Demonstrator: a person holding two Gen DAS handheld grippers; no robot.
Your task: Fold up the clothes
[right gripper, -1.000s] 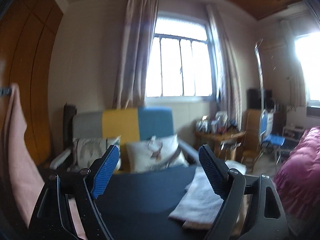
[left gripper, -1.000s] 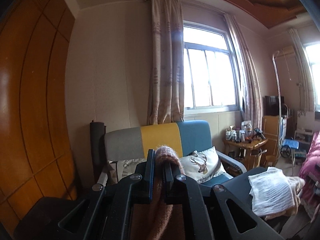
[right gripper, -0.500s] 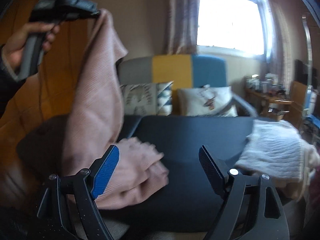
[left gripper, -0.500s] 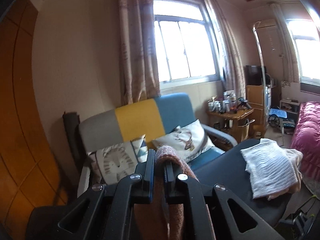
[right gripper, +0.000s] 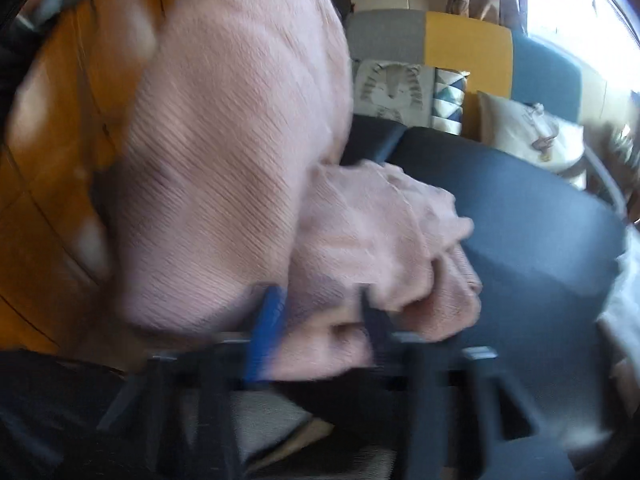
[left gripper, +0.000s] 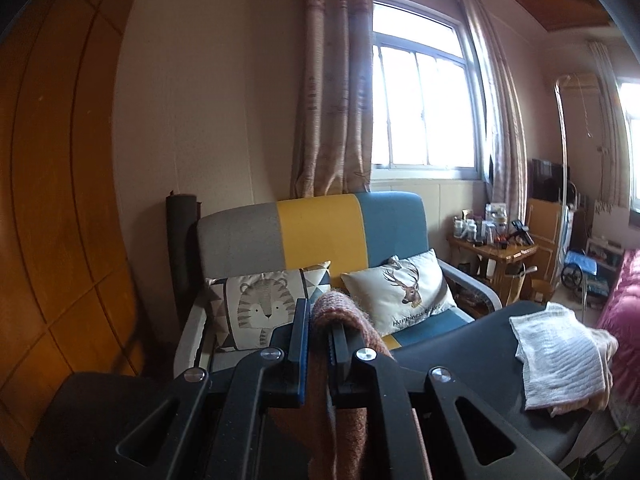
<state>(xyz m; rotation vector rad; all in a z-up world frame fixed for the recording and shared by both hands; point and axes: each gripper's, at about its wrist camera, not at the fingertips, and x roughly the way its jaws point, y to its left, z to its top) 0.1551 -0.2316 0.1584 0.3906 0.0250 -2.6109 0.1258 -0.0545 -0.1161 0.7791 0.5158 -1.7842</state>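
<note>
The left gripper [left gripper: 318,344] jaws are clamped on the pink knit sweater [right gripper: 240,152], which hangs at frame left, its lower part bunched on the dark bench [right gripper: 540,240]. The right gripper [right gripper: 320,320] jaws are closing around that bunch. The knit is soft and limp; take hold at a hem edge.
</note>
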